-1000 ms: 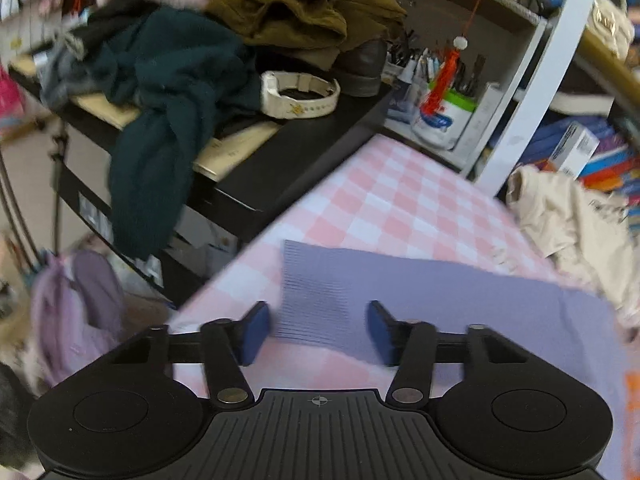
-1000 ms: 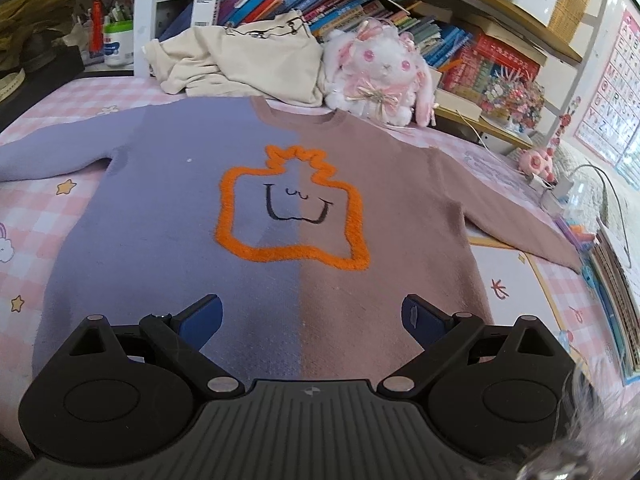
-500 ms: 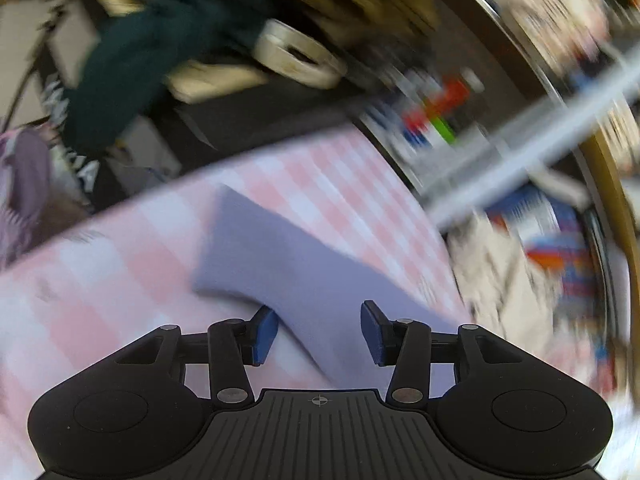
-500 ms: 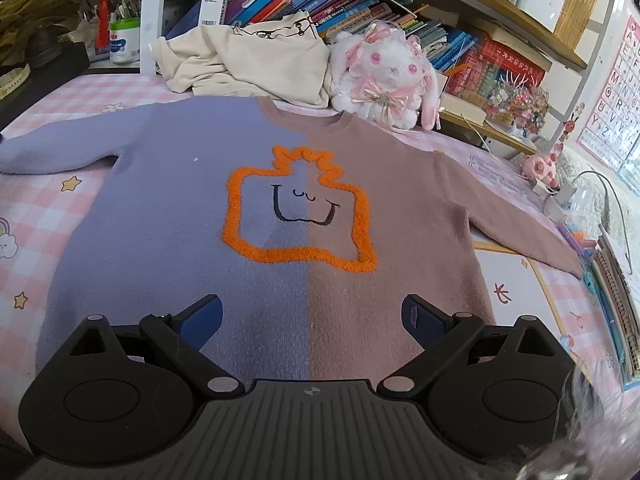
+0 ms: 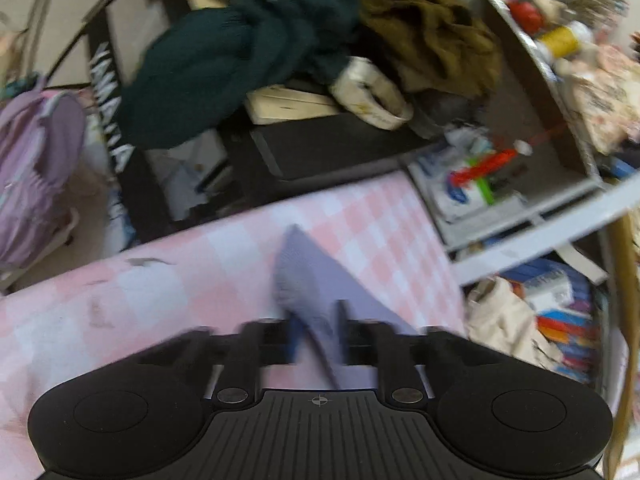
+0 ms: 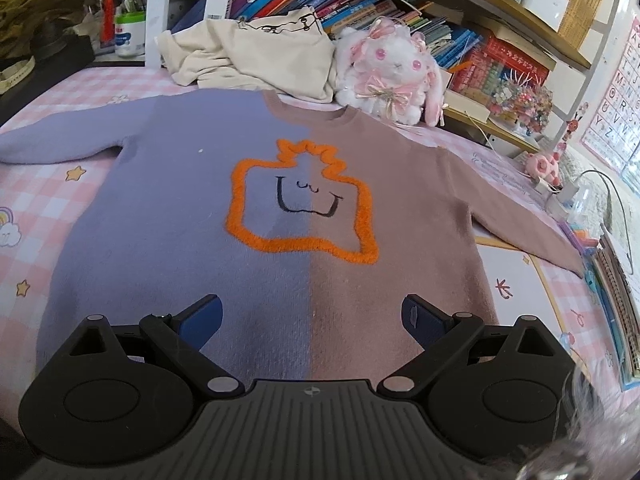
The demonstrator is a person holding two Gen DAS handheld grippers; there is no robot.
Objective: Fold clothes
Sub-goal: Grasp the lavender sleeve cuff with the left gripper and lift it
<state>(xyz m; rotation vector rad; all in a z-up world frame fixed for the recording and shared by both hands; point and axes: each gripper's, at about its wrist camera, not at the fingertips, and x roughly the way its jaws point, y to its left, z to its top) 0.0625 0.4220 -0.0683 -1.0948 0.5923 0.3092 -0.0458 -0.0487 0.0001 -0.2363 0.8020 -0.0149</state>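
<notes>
A sweater (image 6: 192,220), purple on its left half and brown on its right, with an orange outline on the chest, lies flat and face up on the pink checked cover (image 6: 36,200). Both sleeves are spread out to the sides. In the left wrist view my left gripper (image 5: 316,336) is shut on the end of the purple sleeve (image 5: 304,276), and the cuff stands bunched up between the pads. My right gripper (image 6: 312,316) hovers open over the sweater's lower middle, with nothing between its fingers.
A cream garment (image 6: 256,56) and a plush rabbit (image 6: 392,68) lie just beyond the collar, in front of the bookshelves (image 6: 360,4). Past the cover's left edge stands a black keyboard (image 5: 320,148) piled with a dark green garment (image 5: 240,48). A purple backpack (image 5: 32,172) sits below.
The left gripper rolled and moved in over the purple sleeve end, then shut on it, so the cuff now stands pinched upright. The right gripper stayed where it was.
</notes>
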